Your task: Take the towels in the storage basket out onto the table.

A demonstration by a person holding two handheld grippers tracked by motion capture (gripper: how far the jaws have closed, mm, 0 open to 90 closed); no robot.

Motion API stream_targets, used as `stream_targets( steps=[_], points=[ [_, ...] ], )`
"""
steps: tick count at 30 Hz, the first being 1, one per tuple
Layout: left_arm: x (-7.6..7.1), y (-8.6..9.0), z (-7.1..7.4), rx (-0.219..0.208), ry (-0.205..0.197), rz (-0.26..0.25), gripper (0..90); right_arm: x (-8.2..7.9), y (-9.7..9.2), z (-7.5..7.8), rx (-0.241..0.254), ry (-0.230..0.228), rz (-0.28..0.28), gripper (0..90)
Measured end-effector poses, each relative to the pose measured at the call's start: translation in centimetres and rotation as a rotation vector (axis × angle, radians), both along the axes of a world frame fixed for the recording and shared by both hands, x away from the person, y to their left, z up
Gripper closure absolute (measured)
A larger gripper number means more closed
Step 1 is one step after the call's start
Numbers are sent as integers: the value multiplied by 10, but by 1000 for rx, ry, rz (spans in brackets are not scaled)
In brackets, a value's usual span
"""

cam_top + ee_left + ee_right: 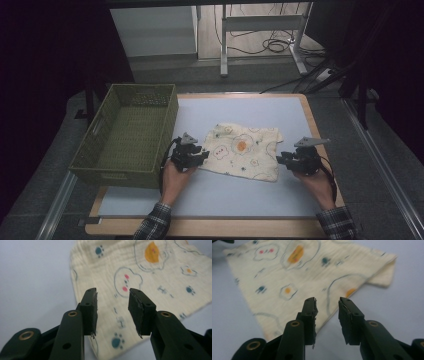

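A cream cloth (245, 150) printed with small animals, paw prints and an orange blob lies folded flat on the pale blue table top (210, 192). My left gripper (204, 154) sits at the cloth's left edge, held in a hand. In the left gripper view the cloth (155, 277) lies beyond and beneath the left gripper (112, 292), whose jaws stand apart with nothing pinched. My right gripper (281, 159) is at the cloth's right edge. In the right gripper view the right gripper (327, 301) hovers over the cloth's (294, 272) near edge, jaws apart and holding nothing.
An empty green woven basket (125, 176) stands on the table's left side, close to my left hand. Wooden table edges frame the blue mat. A desk frame and cables (270, 45) stand on the floor beyond the table.
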State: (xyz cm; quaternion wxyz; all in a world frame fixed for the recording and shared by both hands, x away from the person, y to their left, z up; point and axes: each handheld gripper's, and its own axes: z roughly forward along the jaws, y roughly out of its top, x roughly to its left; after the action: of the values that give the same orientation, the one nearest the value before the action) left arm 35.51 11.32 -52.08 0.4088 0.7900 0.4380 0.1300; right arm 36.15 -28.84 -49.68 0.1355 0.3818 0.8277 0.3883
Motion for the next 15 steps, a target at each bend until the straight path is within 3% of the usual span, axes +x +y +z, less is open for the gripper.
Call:
stream_targets(
  steps=[5, 9, 10, 11, 13, 15],
  points=[
    [-9, 1, -12, 64, -7, 34, 493, -22, 5, -11, 0, 23, 50, 654],
    [-5, 0, -22, 79, 16, 51, 470, -28, 13, -21, -11, 48, 71, 569],
    [-5, 0, -22, 83, 2, 55, 480, -29, 16, -24, -28, 45, 73, 574],
    [-6, -1, -22, 94, -8, 57, 508, -30, 17, -25, -35, 24, 69, 609],
    [-7, -2, -23, 83, -10, 48, 613, -33, 19, -26, -76, -15, 51, 774],
    [-9, -3, -23, 67, -7, 28, 733, -35, 19, -26, -69, -7, 59, 877]
  ],
)
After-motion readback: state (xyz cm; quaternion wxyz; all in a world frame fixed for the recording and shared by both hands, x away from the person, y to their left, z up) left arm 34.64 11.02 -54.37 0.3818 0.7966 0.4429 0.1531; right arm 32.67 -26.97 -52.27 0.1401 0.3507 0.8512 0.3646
